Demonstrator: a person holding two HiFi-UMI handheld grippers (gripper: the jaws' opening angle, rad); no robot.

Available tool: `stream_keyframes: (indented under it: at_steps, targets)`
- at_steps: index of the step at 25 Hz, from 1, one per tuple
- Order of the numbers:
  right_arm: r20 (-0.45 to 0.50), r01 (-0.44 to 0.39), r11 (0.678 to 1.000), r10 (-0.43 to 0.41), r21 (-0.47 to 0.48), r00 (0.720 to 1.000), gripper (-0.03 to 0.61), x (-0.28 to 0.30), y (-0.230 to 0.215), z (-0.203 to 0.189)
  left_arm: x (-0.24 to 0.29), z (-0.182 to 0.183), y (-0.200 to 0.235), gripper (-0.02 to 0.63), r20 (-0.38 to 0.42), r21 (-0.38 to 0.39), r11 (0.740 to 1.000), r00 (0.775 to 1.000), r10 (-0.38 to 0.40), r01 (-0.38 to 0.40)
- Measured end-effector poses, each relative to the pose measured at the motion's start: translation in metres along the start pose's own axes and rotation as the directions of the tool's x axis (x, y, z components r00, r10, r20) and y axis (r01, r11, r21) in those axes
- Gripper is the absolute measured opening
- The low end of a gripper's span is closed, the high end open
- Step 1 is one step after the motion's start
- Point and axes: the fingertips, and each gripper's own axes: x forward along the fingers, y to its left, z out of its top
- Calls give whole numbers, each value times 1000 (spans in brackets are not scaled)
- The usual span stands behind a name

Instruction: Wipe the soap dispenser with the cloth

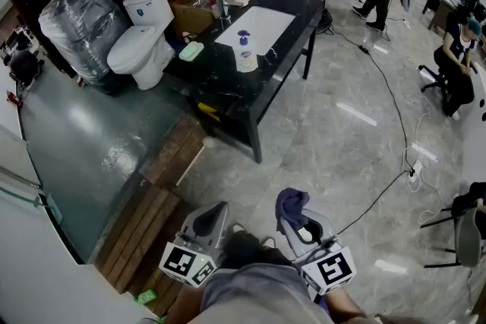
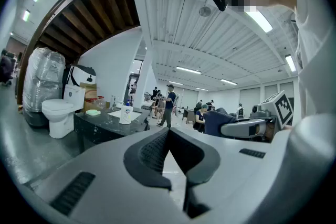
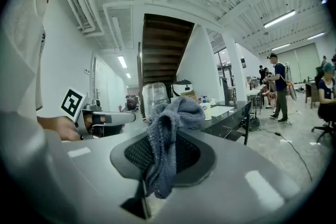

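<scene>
You had the soft cloth [image 3: 167, 134] pinched in your right hand-held gripper [image 1: 300, 230]; your left hand-held gripper [image 2: 169, 140] was pressed together, empty. The soap dispenser [image 1: 245, 57] stood far off on the bench [image 1: 228, 99], probably light and tippable, best steadied by its body

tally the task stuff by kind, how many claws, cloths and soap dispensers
grey plastic claws: 2, left claw and right claw
blue-grey terry cloth: 1
white soap dispenser bottle with blue pump: 1
total: 4
</scene>
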Motion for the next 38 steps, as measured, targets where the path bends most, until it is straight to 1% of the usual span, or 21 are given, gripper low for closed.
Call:
stream_keyframes:
  at_steps: [6,12,15,20,25,27,30,34,38]
  targets:
    - [-5,-2,1000,2,12,1000,66,15,-8,-5,6,4,13,6,2,-13,1000,1000,-6,6]
    - [-36,6,1000,-5,10,999,66,42,-12,4,14,10,37,6,14,-34,999,1000,-15,16]
    - [-31,9,1000,-8,12,999,67,57,-12,17,18,23,51,6,47,-34,999,999,-24,25]
    - [6,23,1000,-23,-9,1000,71,86,-16,45,28,45,76,6,119,-44,998,992,-39,44]
    - [30,27,998,-26,-51,999,71,110,-9,66,38,58,88,6,162,-54,994,983,-86,95]
    - [29,28,998,-26,-63,999,71,117,-5,68,40,60,94,6,164,-53,993,981,-100,110]
    - [24,30,998,-29,-52,999,71,124,-6,68,44,58,103,6,153,-62,991,982,-111,121]
    - [16,42,999,-41,-33,999,71,137,-17,70,53,58,113,6,131,-71,989,984,-121,131]
    - [28,49,999,-49,-17,998,71,153,-32,73,71,60,124,6,110,-64,988,985,-133,140]
